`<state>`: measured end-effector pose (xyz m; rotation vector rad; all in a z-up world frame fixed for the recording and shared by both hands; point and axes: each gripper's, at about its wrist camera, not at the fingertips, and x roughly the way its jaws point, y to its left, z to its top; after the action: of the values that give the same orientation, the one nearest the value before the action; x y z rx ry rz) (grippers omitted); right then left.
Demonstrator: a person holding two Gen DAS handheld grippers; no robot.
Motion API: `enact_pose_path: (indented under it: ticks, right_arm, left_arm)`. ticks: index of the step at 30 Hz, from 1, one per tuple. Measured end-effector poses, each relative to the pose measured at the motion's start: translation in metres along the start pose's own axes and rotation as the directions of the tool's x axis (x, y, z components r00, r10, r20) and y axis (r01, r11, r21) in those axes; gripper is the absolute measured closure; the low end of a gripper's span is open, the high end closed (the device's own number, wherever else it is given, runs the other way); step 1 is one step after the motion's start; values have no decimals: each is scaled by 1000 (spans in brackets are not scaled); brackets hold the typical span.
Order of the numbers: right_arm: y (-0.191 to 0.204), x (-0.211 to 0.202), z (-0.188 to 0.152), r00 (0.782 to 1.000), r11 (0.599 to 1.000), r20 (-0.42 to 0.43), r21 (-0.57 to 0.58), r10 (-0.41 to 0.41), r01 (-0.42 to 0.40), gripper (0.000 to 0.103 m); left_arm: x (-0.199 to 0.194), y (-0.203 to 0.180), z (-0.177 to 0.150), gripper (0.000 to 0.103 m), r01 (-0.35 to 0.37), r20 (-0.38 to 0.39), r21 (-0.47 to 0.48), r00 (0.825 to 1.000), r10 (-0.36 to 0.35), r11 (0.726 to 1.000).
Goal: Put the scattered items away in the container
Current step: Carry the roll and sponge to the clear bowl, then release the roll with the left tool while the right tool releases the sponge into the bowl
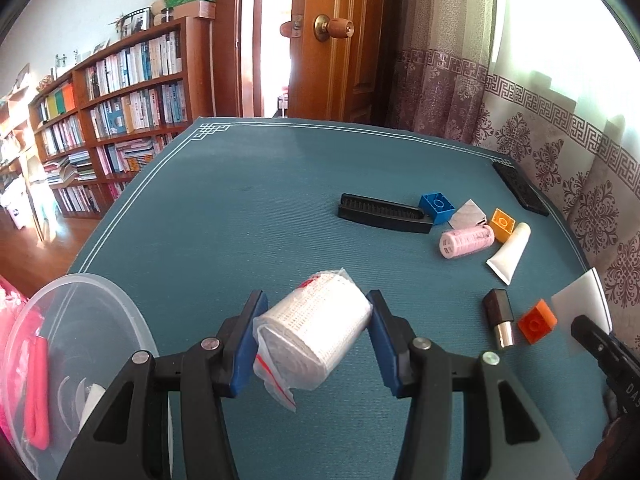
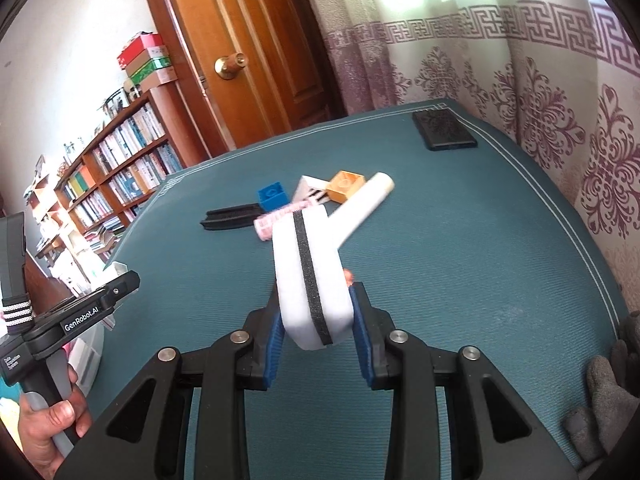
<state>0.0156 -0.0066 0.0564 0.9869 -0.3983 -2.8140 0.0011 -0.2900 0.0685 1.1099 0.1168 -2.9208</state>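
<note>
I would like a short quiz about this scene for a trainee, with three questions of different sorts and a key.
1. True or false: the left hand-held gripper holds a white bandage roll in a clear plastic bag.
2. What does the right hand-held gripper hold? A) blue toy brick B) white sponge block with a black stripe C) black comb
3. Name the colour of the table mat.

Key: 1 true; 2 B; 3 teal.

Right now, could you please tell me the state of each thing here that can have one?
Left hand-held gripper: shut on the bagged gauze roll.
Right hand-held gripper: shut on the white sponge.
Clear container: open, already holding a pink item.
Door: ajar.
White tube: capped, lying flat.
Lipstick: lying on its side.
</note>
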Motion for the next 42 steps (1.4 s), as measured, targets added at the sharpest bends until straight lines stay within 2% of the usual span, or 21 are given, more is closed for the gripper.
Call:
enact_pose_path:
  ticks: [15,22,28,30,32,34,42]
  right_arm:
    - [99,25,-10,987,979,-87,-143,133,-145,69]
    - [149,36,-18,970,951,-133,-208,204,-228,69]
    - [187,44,-24,946,922,-178,-235,269,-307,69]
    - [198,47,-25,939,912,-192,-248,286,-328,69]
    - [209,49,-28,933,900,-202,-266,298,-345,69]
    - [219,53,-29,928,892,-212,-278,306,-357,69]
    - [251,71,-29,894,859,-266,-277,362,-430,69]
  left_arm:
    - [-24,93,-8,48,-81,31,-131,996,86,988]
    - [-27,139,-17,48,-126,10,-191,991,130,974]
    - [-27,164,-20,47,-130,-12,-222,991,130,966]
    - [-28,170,-20,44,-129,-16,-225,991,129,966]
    - [-29,175,-21,33,-128,-21,-231,992,127,964]
    - [-31,178,-22,28,-130,-23,-232,991,128,964]
    - [-39,189,-24,22,-136,-22,-252,991,135,958]
